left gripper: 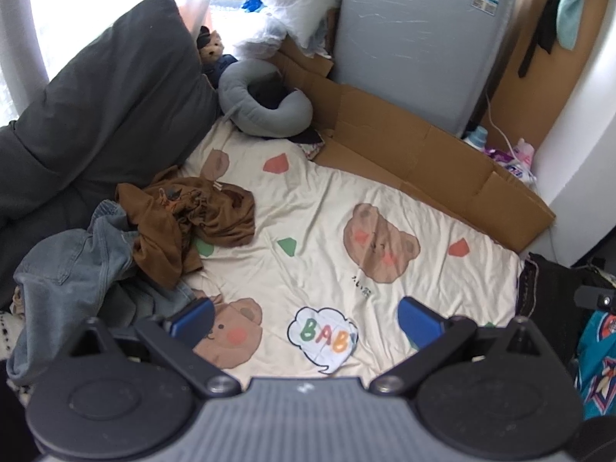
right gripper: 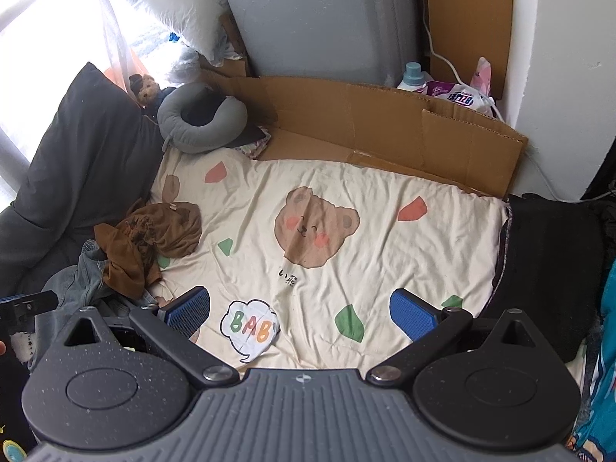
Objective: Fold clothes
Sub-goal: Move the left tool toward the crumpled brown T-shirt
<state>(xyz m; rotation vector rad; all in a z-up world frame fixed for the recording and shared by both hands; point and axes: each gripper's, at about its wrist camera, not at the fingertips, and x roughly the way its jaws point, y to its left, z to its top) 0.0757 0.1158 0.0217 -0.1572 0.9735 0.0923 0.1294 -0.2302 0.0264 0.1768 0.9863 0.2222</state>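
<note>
**Two claws poised over a bed, laundry heaped at its left edge**

Nearest the cameras, the left claw (left gripper: 306, 321) and right claw (right gripper: 300, 313) hang above a cream sheet (left gripper: 327, 231) printed with bear faces and a "BAB" speech bubble, each with its blue pads (right gripper: 414, 313) spread wide and nothing between them. Just beyond the left claw's left pad, a pair of crumpled jeans (left gripper: 73, 265) lies at the bed's left edge, with a rumpled brown garment (left gripper: 192, 215) lying partly over them and spilling onto the sheet. Neither claw touches the clothes. A dark cloth (right gripper: 546, 261) lies along the sheet's right edge. Further back, a dark grey pillow (left gripper: 115, 96) leans along the left side, with a grey neck pillow (left gripper: 265, 100) beside it at the head of the bed and a small teddy bear (left gripper: 211, 48) behind that. Flattened cardboard (left gripper: 423, 154) lines the far right side, in front of a tall grey wrapped slab (left gripper: 415, 38). A bright window (right gripper: 23, 38) glares at far left.
</note>
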